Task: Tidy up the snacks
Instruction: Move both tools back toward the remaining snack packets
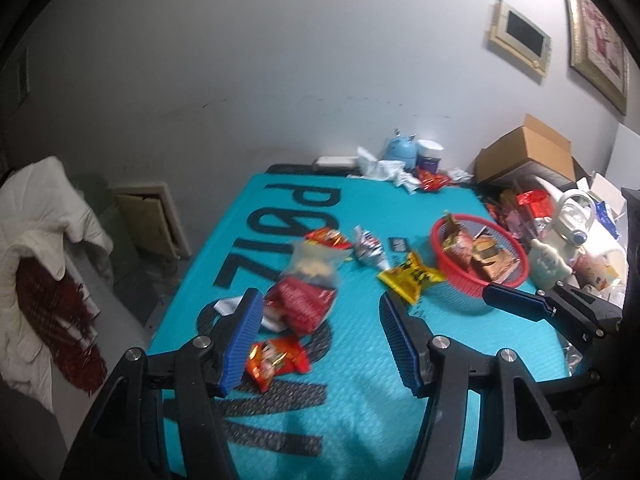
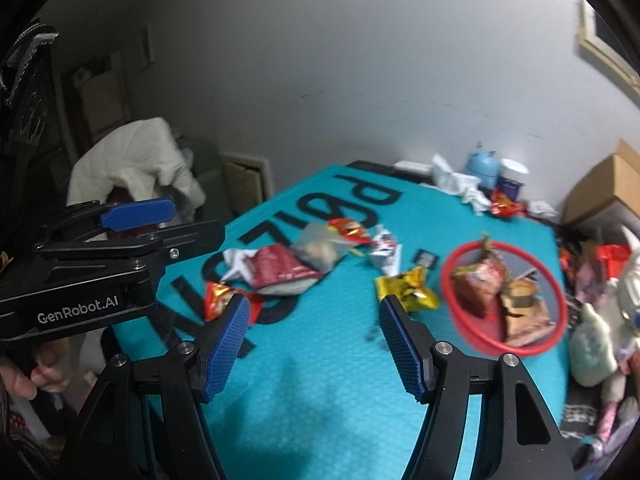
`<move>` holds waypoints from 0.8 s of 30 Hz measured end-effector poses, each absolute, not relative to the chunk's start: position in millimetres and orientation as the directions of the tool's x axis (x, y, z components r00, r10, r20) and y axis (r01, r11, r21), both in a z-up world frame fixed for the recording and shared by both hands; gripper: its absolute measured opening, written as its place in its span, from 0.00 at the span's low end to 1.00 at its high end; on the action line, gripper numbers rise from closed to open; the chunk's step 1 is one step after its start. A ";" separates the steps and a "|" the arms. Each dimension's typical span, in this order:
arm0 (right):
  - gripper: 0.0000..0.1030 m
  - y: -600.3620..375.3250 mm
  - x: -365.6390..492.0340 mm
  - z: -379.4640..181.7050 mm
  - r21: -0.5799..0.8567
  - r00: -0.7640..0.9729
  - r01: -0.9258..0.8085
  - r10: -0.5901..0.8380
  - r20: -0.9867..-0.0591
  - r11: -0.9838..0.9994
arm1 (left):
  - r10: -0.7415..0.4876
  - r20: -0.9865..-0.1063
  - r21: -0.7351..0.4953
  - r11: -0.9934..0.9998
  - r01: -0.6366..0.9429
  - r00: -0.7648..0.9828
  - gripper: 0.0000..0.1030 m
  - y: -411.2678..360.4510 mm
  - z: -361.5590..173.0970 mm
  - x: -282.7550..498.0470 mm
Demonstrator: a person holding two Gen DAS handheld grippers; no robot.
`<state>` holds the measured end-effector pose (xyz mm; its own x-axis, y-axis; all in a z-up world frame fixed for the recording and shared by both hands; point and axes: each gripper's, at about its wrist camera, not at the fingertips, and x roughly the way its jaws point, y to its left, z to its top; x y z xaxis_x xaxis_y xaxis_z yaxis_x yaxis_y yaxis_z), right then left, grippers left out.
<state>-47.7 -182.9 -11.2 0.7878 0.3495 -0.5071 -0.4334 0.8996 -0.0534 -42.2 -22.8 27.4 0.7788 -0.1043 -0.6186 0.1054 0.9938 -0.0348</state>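
Your left gripper (image 1: 322, 338) hangs over the near part of the teal mat (image 1: 360, 412) on the table, jaws spread, nothing between the pads; a small red-orange snack packet (image 1: 276, 360) lies on the mat just beside the left finger. Past that finger sits a big red bag (image 1: 302, 304), with a clear bag of pale pieces (image 1: 316, 264) overlapping its far end and another red-orange packet (image 1: 328, 238) behind that. Moving right: a crumpled silver wrapper (image 1: 366, 248), a small dark sachet (image 1: 399, 245), then a yellow packet (image 1: 410, 278) just left of the red basket (image 1: 472, 298). The basket holds two brownish snack bags (image 1: 476, 256), both leaning, touching each other. Your right gripper (image 1: 516, 304) comes in from the right edge of the left wrist view, its tip close against the basket's near rim; contact is unclear. Right of the basket the table edge is cluttered: a white plush figure (image 1: 548, 266), a white kettle-like thing (image 1: 576, 216), a cardboard box (image 1: 528, 152) behind. In the right wrist view, the right gripper's jaws are also spread and empty over bare mat, the yellow packet just beyond the right finger and the basket to its right. The left gripper shows side-on at the left edge of that view, your hand (image 2: 24, 376) on its grip. Everything is motion-blurred, so packet labels are unreadable. Off to the far left, a white quilted garment (image 1: 44, 216) is draped over a chair.
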 end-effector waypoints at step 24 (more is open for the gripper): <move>0.66 -136.4 18.8 -76.7 0.009 0.618 -0.545 0.409 -0.671 0.839 | -0.125 -0.749 -0.186 0.982 -0.026 0.650 0.58 41.2 -61.4 -16.9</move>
<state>18.8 -136.4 -76.7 0.6181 0.4089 -0.6713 -0.5447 0.8386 0.0093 -16.9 41.2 -61.4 0.6502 -0.1248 -0.7495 -0.0263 0.9821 -0.1863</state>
